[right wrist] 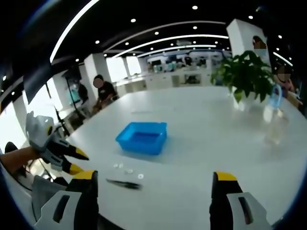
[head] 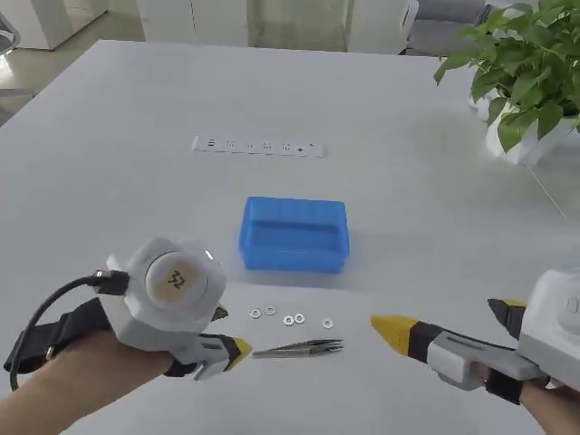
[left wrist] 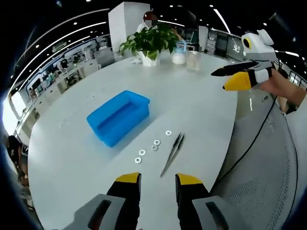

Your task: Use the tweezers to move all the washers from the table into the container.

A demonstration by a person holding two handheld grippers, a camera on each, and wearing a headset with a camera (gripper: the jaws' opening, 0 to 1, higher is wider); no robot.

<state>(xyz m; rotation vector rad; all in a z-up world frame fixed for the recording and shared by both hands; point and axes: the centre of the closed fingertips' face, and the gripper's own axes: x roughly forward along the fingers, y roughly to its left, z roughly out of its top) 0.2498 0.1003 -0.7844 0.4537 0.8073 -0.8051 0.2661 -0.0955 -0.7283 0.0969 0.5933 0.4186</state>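
Several small washers (head: 288,319) lie in a loose row on the white table, just in front of the blue container (head: 294,234). The metal tweezers (head: 299,347) lie flat on the table, nearer to me than the washers. My left gripper (head: 229,331) is open and empty, its tips just left of the tweezers' end. Its own view shows the tweezers (left wrist: 172,153) and washers (left wrist: 154,147) ahead of the jaws, with the container (left wrist: 120,116) beyond. My right gripper (head: 447,317) stands wide open and empty to the right of the tweezers (right wrist: 123,183).
A white power strip (head: 258,145) lies beyond the container. A potted plant (head: 526,72) stands at the far right, with glass jars (left wrist: 189,56) beside it. The table's near edge runs close under both grippers. People sit at desks in the background.
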